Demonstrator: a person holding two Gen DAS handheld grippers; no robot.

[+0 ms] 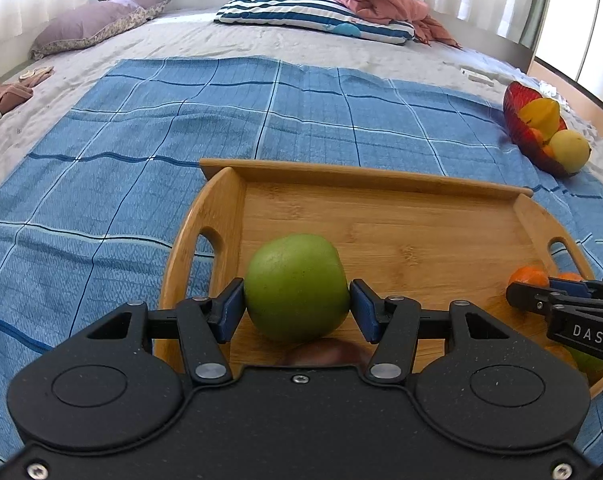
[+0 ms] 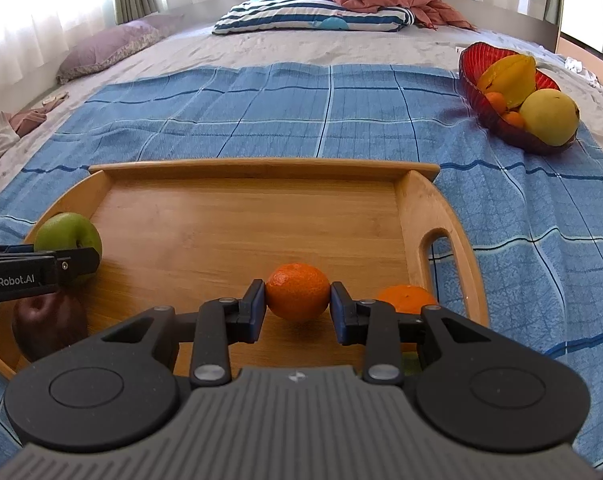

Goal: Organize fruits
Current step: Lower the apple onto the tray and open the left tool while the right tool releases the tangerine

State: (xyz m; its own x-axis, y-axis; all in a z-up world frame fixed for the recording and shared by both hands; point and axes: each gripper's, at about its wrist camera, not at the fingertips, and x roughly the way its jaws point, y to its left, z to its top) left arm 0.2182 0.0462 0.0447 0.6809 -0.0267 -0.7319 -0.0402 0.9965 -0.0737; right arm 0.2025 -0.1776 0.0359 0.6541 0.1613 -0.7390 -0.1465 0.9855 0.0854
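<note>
Over the rectangular bamboo tray with slotted handles, the left gripper clamps a smooth, round green apple (blue pads touching both sides), while the right gripper pinches a dimpled orange tangerine.

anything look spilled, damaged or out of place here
Nothing spilled or damaged. The red bowl leans on the blue cloth, its pear bulging over the low rim. The wooden tray sits level.
</note>
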